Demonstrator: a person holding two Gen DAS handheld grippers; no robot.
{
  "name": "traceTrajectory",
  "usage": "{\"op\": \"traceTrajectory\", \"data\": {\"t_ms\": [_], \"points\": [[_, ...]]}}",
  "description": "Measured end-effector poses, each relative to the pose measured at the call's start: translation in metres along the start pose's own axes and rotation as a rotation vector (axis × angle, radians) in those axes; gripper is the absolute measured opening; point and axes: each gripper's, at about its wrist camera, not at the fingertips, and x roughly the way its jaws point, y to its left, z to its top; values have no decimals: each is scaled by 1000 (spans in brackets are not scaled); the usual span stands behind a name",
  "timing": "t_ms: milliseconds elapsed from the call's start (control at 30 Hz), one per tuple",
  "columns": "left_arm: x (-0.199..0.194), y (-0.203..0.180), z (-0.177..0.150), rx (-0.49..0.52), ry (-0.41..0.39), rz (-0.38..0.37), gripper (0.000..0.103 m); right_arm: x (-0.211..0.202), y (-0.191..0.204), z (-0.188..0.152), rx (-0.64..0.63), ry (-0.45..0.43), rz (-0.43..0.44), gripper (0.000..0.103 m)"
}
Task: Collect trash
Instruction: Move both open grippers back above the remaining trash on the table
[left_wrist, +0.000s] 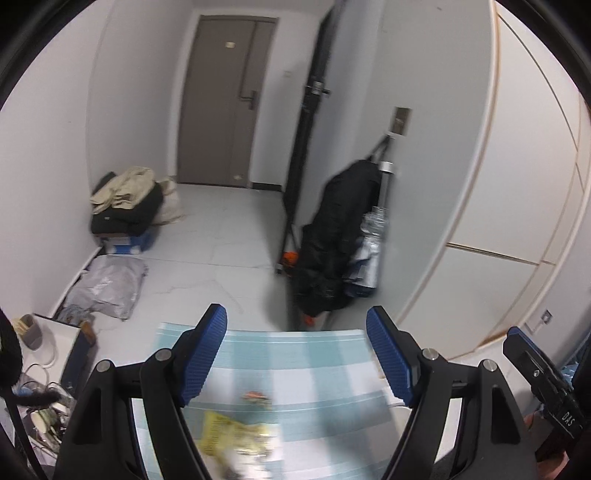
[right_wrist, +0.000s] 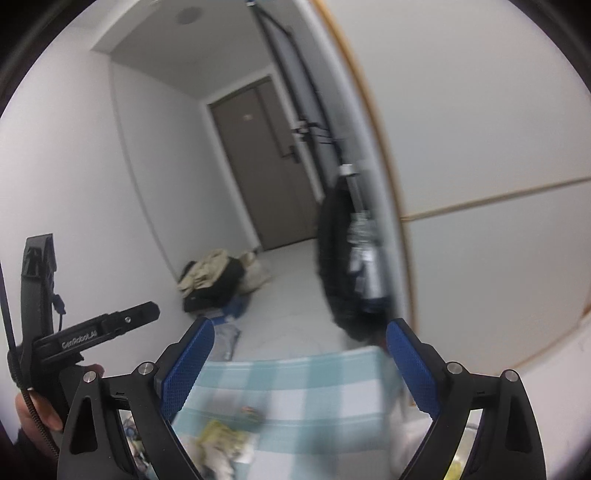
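Left gripper jaws apart, empty; right gripper jaws apart, empty; yellow wrapper on checked cloth

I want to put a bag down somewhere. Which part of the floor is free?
Free: the floor between the clothes pile and the black hanging bag, up to the door. Crowded: the left wall, with the grey plastic bag.

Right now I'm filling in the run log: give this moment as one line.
left gripper: open, empty | right gripper: open, empty | yellow wrapper: on checked cloth, ungrasped
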Motion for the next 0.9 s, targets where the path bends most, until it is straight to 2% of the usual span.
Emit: {"op": "traceTrajectory", "data": {"t_ms": [133,367,500,700,900], "points": [[2,33,-8,-11,-5,41,75,28,38,-11,-31,-2,35,95],[17,83,-30,-42,3,102,75,72,73,-30,-67,47,58,95],[30,102,-43,-52,40,111,75,97,78,-50,-64,124,73,95],[43,121,-57,-100,109,72,75,124,95,-91,-122,270,64,95],[45,139,-63,-137,159,76,75,139,106,-136,-170,424,131,93]]}}
